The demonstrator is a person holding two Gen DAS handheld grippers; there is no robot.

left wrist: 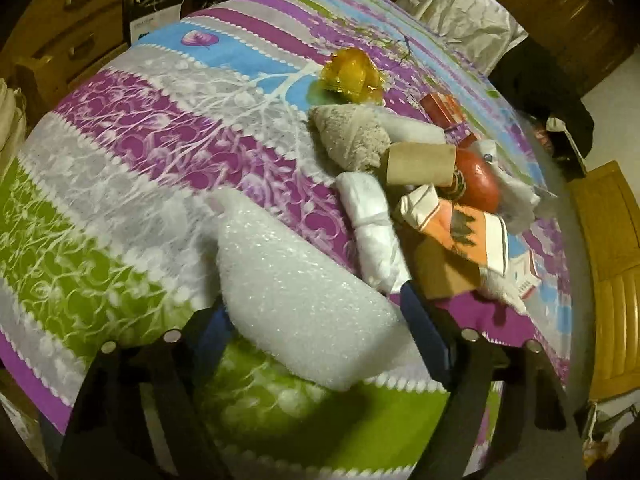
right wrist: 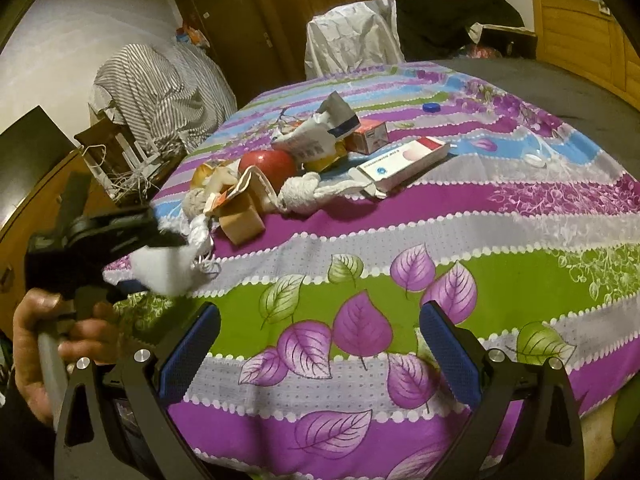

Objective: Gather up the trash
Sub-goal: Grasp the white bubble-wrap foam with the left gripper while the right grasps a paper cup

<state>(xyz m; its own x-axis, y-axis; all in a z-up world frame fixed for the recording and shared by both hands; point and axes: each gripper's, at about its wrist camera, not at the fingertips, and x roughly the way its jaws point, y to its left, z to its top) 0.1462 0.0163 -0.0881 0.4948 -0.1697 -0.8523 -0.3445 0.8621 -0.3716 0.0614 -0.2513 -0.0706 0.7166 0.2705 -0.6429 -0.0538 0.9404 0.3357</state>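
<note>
A bed under a striped, leaf-printed bedspread (right wrist: pixel 400 216) fills the room, with a heap of litter (left wrist: pixel 424 184) piled near its middle. The left gripper (left wrist: pixel 316 320) has its jaws closed on a white foam sheet (left wrist: pixel 296 296), lifted just beside that heap. The right gripper (right wrist: pixel 320 340) hovers over the bedspread's near edge, jaws wide apart and holding nothing.

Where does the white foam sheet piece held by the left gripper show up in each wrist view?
Left wrist view: the white foam sheet piece fills the lower centre, between the left gripper's blue pads.
Right wrist view: the same piece is at the left edge, sticking out of the left gripper, in front of the trash pile.
Shared landmark: the shiny red round object in the pile.
</note>
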